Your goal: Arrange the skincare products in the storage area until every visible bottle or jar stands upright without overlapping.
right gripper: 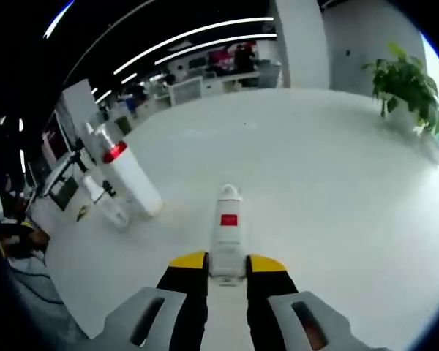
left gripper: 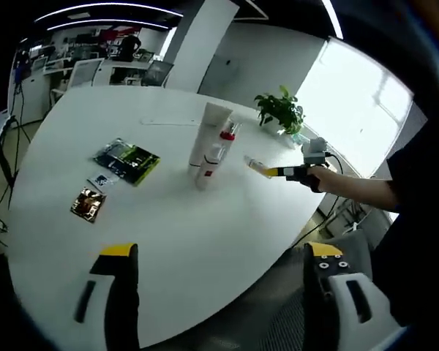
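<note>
Right tool (right gripper: 227, 265) clamped on small tube (right gripper: 227, 230); long axis pointing forward, flat over table (right gripper: 336, 161). Standing bottles (right gripper: 132, 179) left of it; left tool (left gripper: 219, 267) wide open, holding nothing.

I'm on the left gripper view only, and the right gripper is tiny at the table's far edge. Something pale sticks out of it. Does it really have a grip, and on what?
Observer: Yes. In the right gripper view, the right gripper is shut on a small white tube with a red label, clamped at its near end.
Operator: Which way does the tube point?
Observer: Straight ahead along the jaws, with its rounded cap end away from the gripper, over bare table.
Operator: Is it near the standing products?
Observer: No, it is apart from them. The tall white tube stands well off to its left in that view.
</note>
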Action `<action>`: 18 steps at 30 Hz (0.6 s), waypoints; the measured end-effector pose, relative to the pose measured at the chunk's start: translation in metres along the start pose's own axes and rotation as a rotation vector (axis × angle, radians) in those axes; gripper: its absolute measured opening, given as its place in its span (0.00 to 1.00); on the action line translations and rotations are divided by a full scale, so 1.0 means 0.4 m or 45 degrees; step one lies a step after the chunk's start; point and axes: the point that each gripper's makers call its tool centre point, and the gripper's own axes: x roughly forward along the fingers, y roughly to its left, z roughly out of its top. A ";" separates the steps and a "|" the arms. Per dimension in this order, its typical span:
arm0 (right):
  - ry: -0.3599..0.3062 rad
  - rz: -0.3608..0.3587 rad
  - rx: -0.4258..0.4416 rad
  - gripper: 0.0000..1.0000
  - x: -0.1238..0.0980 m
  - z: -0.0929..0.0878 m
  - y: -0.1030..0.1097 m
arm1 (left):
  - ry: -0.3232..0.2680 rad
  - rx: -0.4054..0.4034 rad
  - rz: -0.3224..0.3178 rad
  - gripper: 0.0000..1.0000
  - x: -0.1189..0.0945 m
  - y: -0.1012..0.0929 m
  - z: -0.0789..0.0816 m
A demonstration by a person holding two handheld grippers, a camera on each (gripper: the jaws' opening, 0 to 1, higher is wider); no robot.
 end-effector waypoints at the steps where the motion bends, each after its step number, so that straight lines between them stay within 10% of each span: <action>1: -0.003 0.013 -0.004 0.10 -0.015 -0.005 0.015 | -0.003 -0.004 -0.012 0.87 0.003 -0.007 0.000; 18: -0.120 0.349 -0.076 0.10 -0.222 -0.039 0.357 | -0.028 -0.049 -0.216 0.86 0.036 -0.101 0.034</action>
